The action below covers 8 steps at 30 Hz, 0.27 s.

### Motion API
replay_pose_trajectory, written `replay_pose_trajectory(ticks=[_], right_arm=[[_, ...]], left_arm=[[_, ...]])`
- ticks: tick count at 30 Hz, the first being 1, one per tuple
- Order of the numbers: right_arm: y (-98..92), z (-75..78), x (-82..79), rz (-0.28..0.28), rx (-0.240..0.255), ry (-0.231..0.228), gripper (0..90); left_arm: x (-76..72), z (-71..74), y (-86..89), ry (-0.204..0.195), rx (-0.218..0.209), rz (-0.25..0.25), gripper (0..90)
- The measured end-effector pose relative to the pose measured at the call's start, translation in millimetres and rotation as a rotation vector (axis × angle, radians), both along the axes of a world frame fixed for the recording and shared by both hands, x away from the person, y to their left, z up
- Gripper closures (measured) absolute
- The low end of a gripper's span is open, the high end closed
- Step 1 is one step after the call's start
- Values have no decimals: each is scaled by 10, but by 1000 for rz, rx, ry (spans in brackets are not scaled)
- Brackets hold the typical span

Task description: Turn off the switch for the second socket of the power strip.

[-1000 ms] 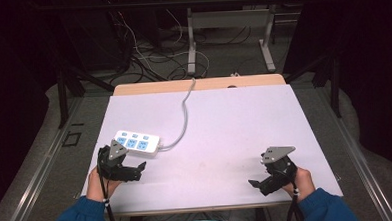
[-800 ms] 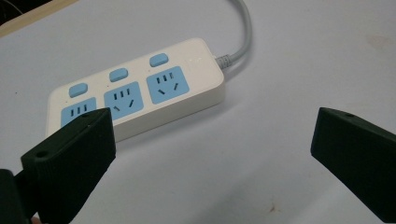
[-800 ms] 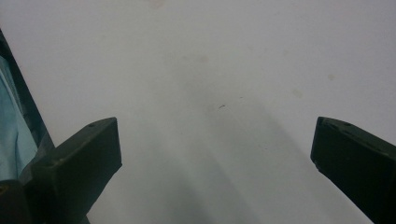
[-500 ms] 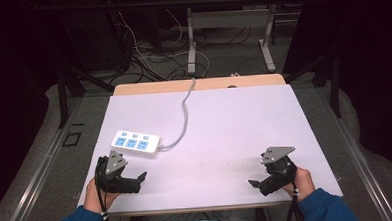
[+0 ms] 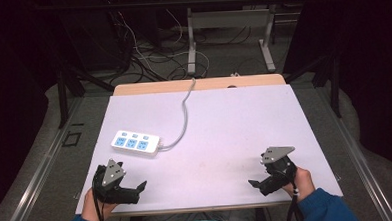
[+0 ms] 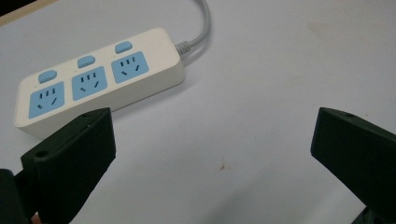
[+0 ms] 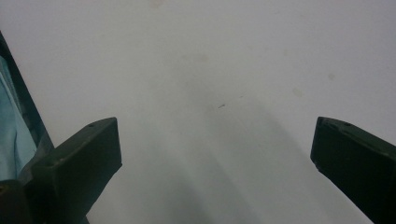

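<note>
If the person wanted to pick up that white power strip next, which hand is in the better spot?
Probably the left. The left gripper sits just below the power strip, with its jaws open and the strip right ahead in the left gripper view. The right gripper is across the table, facing bare surface.

Your power strip [image 5: 135, 143] lies flat on the white table [image 5: 224, 124], in its left half, nearer your side than the far edge. It's a white, rounded bar with three light-blue sockets [image 6: 91, 83] in a row, and a small blue button sits beside each one (on the far side, as you look from above). Its grey cord [image 5: 184, 111] leaves the right end, curves, then runs away from you across the table and over the far edge. You'll find nothing plugged into it and nothing touching it.
</note>
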State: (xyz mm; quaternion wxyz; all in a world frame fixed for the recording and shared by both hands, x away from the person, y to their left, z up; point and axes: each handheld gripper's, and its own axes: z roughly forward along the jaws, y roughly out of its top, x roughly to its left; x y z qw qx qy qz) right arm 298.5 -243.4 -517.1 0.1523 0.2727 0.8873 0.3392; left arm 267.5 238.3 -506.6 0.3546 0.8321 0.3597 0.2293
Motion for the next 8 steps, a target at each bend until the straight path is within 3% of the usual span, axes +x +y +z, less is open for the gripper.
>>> replay_pose_trajectory(ticks=[8], right_arm=[[-1, -2, 7, 7, -2, -11, 14]], left_arm=[[-13, -8, 8, -4, -6, -2, 3]])
